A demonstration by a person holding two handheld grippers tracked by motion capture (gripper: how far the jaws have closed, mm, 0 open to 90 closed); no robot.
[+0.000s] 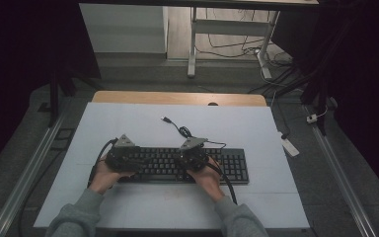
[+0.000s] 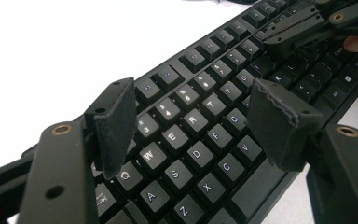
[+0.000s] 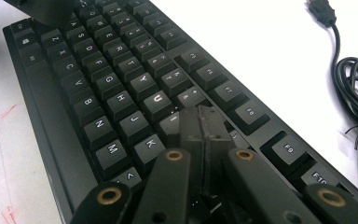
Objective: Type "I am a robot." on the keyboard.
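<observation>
Black jaws of the right gripper (image 3: 200, 122) are pressed tight together into one blunt tip, holding nothing, and that tip sits down among the keys just right of the U and K, about where the I key would be. Whether it actually presses a key I cannot tell. The left gripper (image 2: 193, 126) hangs with its jaws spread wide and empty above the W, E, R and D, F keys, its pads clear of the caps. Both work over the keyboard (image 1: 187, 165), which lies flat across the middle of the white table (image 1: 128, 118), its cable (image 3: 356, 88) coiled loose behind it.

The closed tip looks about as wide as one key, so a slightly off-centre push would likely catch a neighbour and type two letters. The left gripper's spread pads could brush keys if that hand sinks.
</observation>
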